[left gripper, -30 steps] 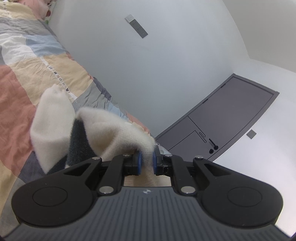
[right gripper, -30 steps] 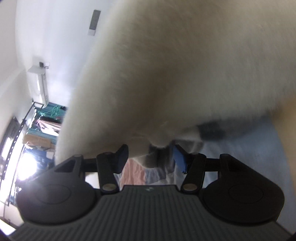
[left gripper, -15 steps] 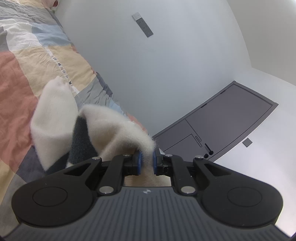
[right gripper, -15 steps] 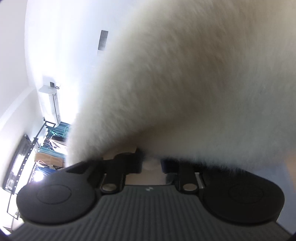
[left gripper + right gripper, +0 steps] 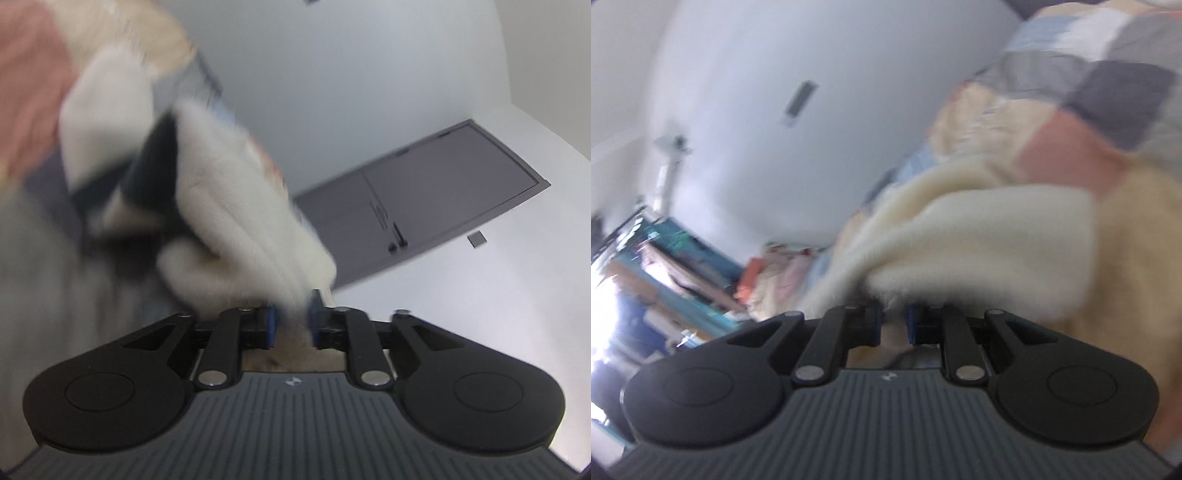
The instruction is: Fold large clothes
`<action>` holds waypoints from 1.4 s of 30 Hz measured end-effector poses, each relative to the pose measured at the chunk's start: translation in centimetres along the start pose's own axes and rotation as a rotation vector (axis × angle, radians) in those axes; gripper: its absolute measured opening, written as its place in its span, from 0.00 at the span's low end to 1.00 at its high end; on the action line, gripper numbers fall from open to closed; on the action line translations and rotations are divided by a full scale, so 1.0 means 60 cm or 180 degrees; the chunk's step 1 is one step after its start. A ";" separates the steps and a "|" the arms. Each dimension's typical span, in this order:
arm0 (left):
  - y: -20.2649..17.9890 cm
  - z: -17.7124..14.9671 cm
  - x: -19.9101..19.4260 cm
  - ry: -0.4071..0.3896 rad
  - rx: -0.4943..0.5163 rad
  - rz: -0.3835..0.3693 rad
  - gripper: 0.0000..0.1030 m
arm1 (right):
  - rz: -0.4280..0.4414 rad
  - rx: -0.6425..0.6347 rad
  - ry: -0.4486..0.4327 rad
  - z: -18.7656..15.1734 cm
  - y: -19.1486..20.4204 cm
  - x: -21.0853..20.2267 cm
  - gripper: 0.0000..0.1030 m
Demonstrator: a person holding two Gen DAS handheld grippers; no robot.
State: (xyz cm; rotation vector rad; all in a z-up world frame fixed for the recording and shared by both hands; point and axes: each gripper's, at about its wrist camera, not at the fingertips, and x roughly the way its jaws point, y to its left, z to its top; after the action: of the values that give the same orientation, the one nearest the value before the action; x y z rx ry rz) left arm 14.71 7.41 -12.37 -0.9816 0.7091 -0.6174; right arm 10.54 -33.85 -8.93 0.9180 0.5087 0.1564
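A cream fleece garment (image 5: 236, 221) with dark patches hangs blurred in front of my left gripper (image 5: 292, 325). Its edge runs down between the blue pads, whose jaws are opening and still touch the cloth. In the right wrist view the same cream fleece garment (image 5: 979, 236) lies bunched over the patchwork bedspread (image 5: 1071, 140). My right gripper (image 5: 894, 326) pinches a tuft of the fleece edge as its jaws close. The fleece hides the tips of the pads in both views.
The patchwork bedspread (image 5: 26, 92) fills the left of the left wrist view, with a pale wall and a grey door (image 5: 443, 192) behind. A heap of clothes (image 5: 775, 280) lies at the bed's far end, and cluttered shelves (image 5: 665, 266) stand by a bright window.
The right jaws went from wide open to pinching the fleece, then rose and drew back, so it no longer fills the view. The left gripper shifted; its pads stand wider apart.
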 end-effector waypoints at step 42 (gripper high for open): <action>-0.487 0.229 -0.143 -0.1112 0.1463 -0.0482 0.13 | 0.1291 -0.1204 -0.0870 0.250 0.358 -0.126 0.15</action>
State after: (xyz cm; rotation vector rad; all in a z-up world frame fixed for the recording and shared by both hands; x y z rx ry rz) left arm 15.67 8.47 20.99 -0.6901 0.1688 -0.6811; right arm 13.01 -34.23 18.22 0.6470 0.0283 0.4716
